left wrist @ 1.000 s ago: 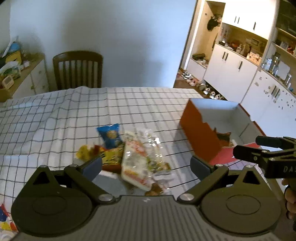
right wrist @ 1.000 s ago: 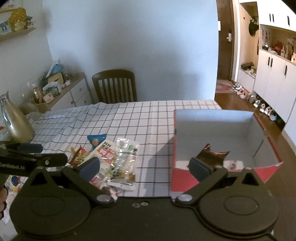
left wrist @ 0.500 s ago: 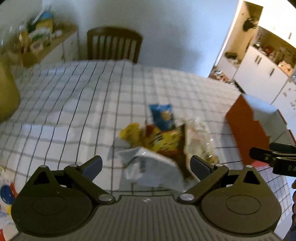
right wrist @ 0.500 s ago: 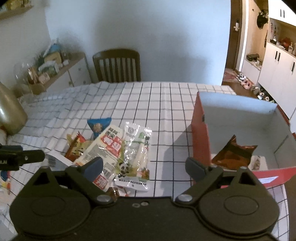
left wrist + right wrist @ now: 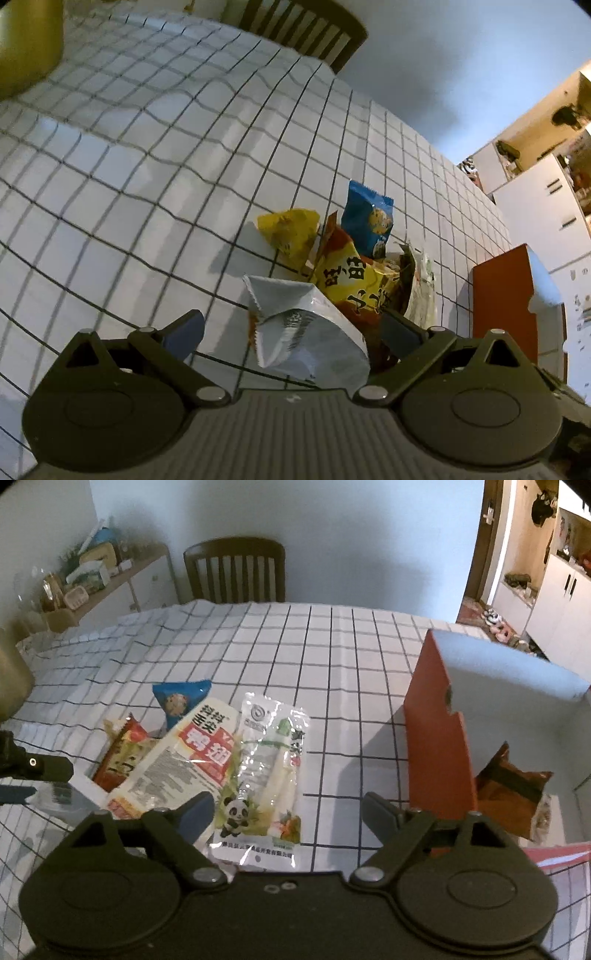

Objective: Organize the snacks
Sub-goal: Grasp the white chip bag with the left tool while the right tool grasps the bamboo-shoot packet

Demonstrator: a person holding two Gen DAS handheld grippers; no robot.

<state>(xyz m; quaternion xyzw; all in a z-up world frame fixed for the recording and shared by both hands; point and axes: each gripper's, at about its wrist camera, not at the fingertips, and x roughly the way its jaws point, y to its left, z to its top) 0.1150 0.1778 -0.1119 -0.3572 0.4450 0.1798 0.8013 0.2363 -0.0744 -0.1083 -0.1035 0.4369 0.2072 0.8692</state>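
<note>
A pile of snack packets lies on the checked tablecloth (image 5: 332,664). My left gripper (image 5: 291,330) is open, low over the pile, with a white-and-silver packet (image 5: 306,332) between its fingers, untouched by the pads. Behind it lie a yellow-red packet (image 5: 351,280), a yellow packet (image 5: 288,232) and a blue packet (image 5: 369,221). My right gripper (image 5: 288,812) is closing around a clear packet with a panda (image 5: 266,775); its pads stand apart from it. A white-and-red packet (image 5: 192,753) lies to its left. The red box (image 5: 439,738) at the right holds a brown packet (image 5: 513,790).
A wooden chair (image 5: 236,568) stands at the table's far side. A cluttered sideboard (image 5: 110,576) runs along the left wall. A gold-coloured jug (image 5: 29,40) stands on the table at the far left. White cabinets (image 5: 565,602) line the right wall.
Both grippers have dropped closer to the snack pile. The left view has rolled and shifted left onto the white-and-silver packet. The right jaws have narrowed a little over the panda packet.
</note>
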